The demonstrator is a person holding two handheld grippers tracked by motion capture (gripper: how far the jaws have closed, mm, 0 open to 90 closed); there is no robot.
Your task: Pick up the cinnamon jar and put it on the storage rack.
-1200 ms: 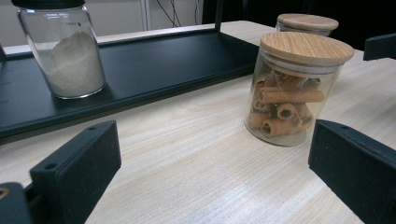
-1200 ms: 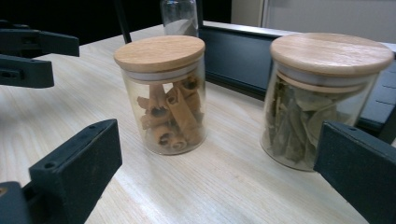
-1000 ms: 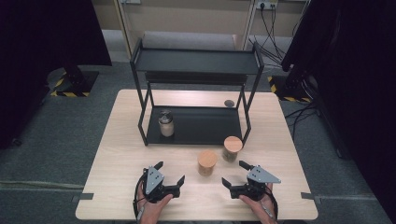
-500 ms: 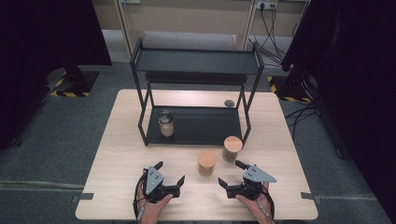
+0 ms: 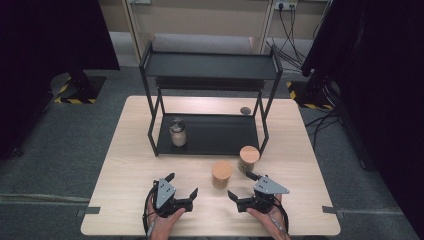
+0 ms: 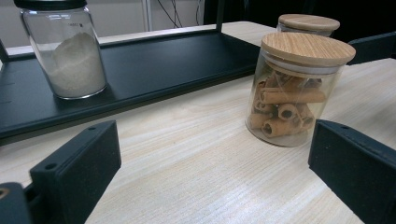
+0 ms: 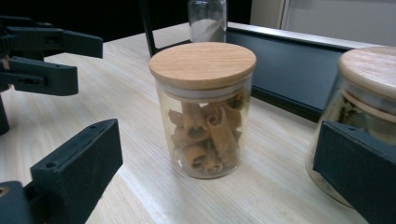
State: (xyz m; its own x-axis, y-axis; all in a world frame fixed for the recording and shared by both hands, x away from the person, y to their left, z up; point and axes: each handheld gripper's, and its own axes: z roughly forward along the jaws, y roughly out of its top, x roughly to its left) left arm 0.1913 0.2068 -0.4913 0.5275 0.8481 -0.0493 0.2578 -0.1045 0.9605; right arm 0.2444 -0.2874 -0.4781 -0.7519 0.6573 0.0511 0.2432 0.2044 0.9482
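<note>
Near the worktop's (image 5: pixel 125 165) front edge, the left gripper (image 5: pixel 182 192) and the right gripper (image 5: pixel 239 186) rested on the pale wood, each held by a hand, jaws spread apart and empty. Bare wood lay open between them and to either side. Just beyond the right gripper stood a cinnamon jar (image 5: pixel 221 174), a clear glass cylinder with a flat wooden lid, packed with curled brown sticks; it sat upright between the right gripper's jaws in the right gripper view (image 7: pixel 204 109). A second wooden-lidded jar (image 5: pixel 248 158) stood just right and farther, near the rack's right leg. Beyond, a black two-tier rack (image 5: pixel 210 65) held a dark-lidded jar of white powder (image 5: pixel 177 132) on the left of its lower shelf. A small dark disc (image 5: pixel 245 110) lay behind. Grey carpet and black curtains surrounded the worktop.
</note>
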